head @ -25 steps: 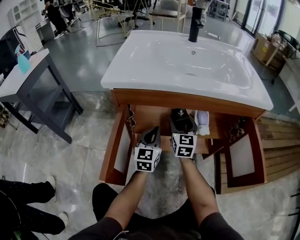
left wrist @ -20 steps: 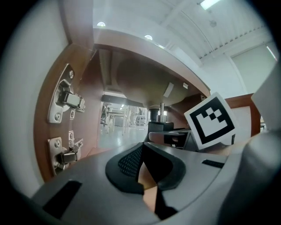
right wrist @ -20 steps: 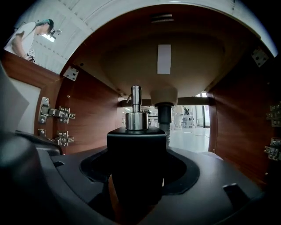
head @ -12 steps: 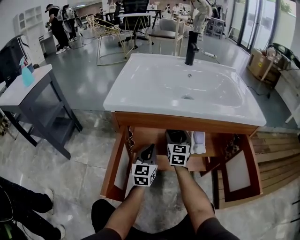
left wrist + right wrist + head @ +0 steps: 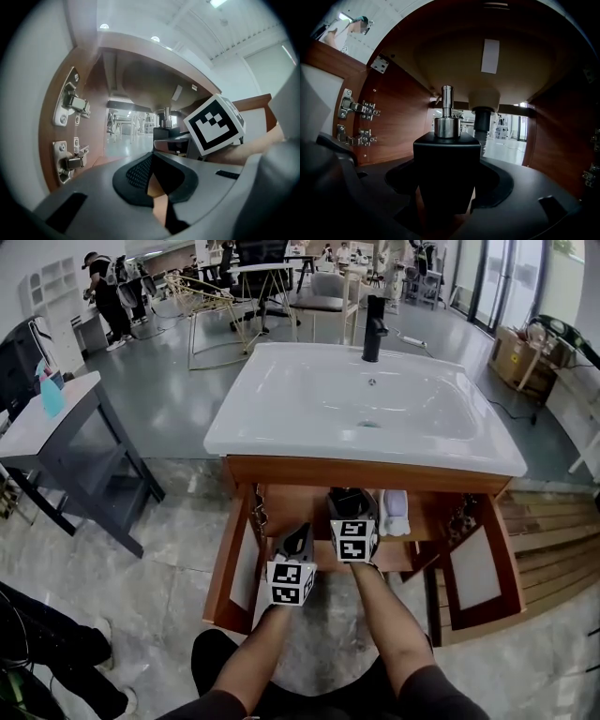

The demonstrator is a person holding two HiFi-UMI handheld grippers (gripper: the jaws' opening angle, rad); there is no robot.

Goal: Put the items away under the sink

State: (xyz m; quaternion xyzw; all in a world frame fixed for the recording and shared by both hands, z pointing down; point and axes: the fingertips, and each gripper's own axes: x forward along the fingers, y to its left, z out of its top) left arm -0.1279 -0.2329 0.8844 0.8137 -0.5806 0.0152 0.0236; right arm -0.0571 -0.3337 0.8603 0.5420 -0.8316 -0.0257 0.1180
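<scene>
Under the white sink [image 5: 366, 409] the wooden cabinet [image 5: 281, 474] stands with both doors open. My right gripper [image 5: 351, 507] is shut on a black dispenser bottle [image 5: 446, 159] with a steel pump neck [image 5: 447, 117] and holds it upright just inside the cabinet opening, in front of the drain pipe [image 5: 482, 122]. A white item [image 5: 396, 512] rests on the shelf just right of it. My left gripper [image 5: 297, 538] hovers lower and to the left, near the left door's hinges [image 5: 70, 103]. Its jaws [image 5: 152, 180] are shut with nothing in them.
The left door [image 5: 234, 559] and right door [image 5: 478, 568] swing out toward me on either side. A dark side table [image 5: 66, 409] with a blue spray bottle [image 5: 52, 395] stands at the left. Wooden boards [image 5: 553, 521] lie at the right. People stand far back.
My right gripper has gone slightly deeper into the cabinet with the bottle. The head view has tilted up, showing more of the room. The left gripper has stayed put.
</scene>
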